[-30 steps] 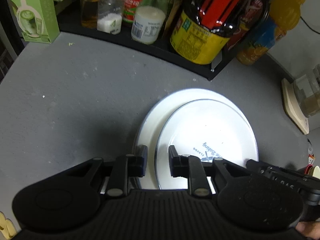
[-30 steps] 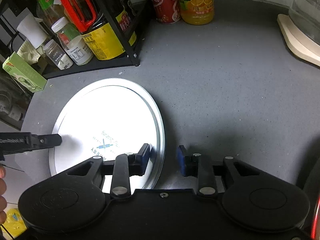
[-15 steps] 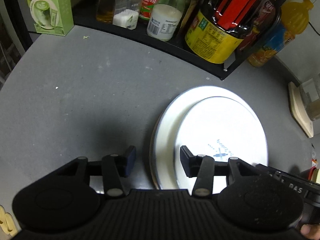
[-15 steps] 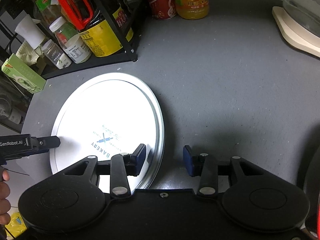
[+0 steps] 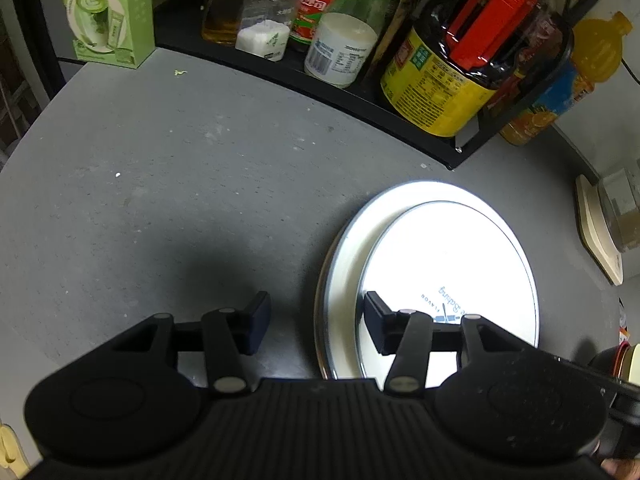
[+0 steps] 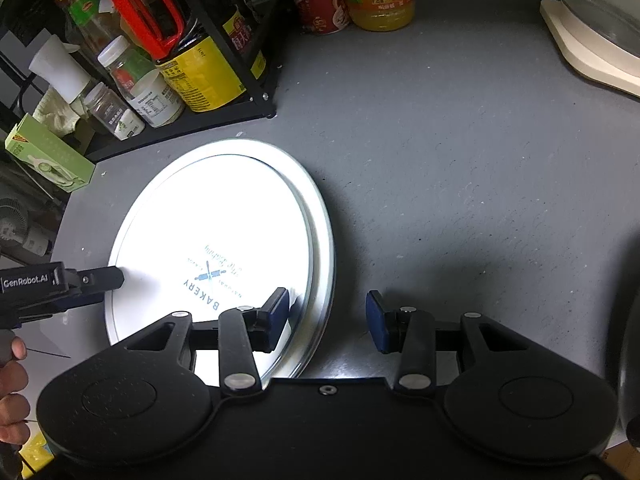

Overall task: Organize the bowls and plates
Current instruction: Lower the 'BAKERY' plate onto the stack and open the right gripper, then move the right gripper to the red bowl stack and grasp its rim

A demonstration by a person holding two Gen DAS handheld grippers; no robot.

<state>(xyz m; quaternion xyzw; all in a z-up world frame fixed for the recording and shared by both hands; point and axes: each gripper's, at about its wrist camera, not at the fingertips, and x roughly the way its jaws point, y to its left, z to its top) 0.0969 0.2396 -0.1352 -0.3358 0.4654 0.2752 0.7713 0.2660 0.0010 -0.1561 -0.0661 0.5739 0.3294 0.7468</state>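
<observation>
- Plates: the smaller plate, white with a blue bakery print, lies nested off-centre on the larger plate on the grey speckled counter, just in front of the black condiment rack.
- Our left gripper and right gripper each straddle the stack's near rim; their jaws have just been opening, pads clear of it, nothing held.
- We judge the stacking step is finishing; next calls for backing away or centring.
- Both plates look thin, glossy, round, metal-rimmed.
</observation>
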